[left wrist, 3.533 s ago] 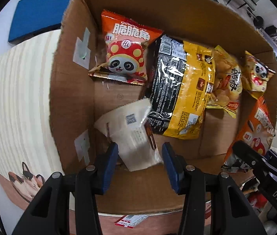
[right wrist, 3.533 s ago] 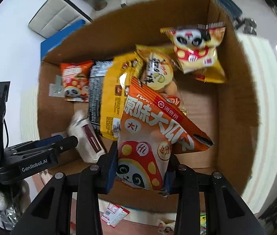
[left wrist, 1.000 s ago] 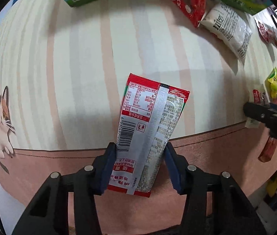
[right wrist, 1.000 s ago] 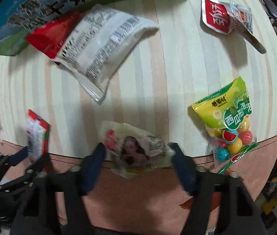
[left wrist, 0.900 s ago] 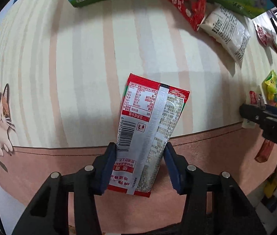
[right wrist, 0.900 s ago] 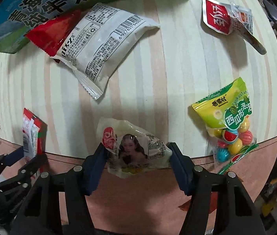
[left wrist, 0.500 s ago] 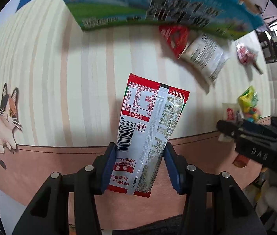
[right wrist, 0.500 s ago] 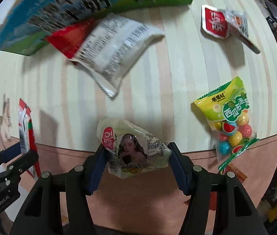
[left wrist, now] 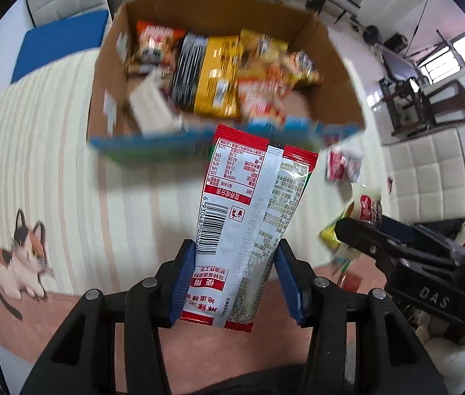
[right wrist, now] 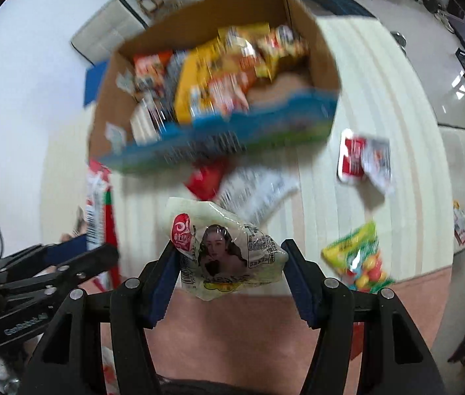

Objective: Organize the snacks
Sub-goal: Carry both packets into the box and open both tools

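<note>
**Two packets held above a striped mat**

A cat picture [left wrist: 18, 263] marks the left of the cream striped mat [left wrist: 51, 138], near its pink border. Further in stands the cardboard box [left wrist: 107, 65], full of snack bags. The left gripper [left wrist: 237, 279] is clamped on a red-edged sachet [left wrist: 249, 217]; the right gripper [right wrist: 231, 283] pinches a pale packet [right wrist: 229, 256]. A candy bag [right wrist: 357, 256] lies rightward. White floor, padded cushions and dark chairs [left wrist: 429, 105] surround the mat.
</note>
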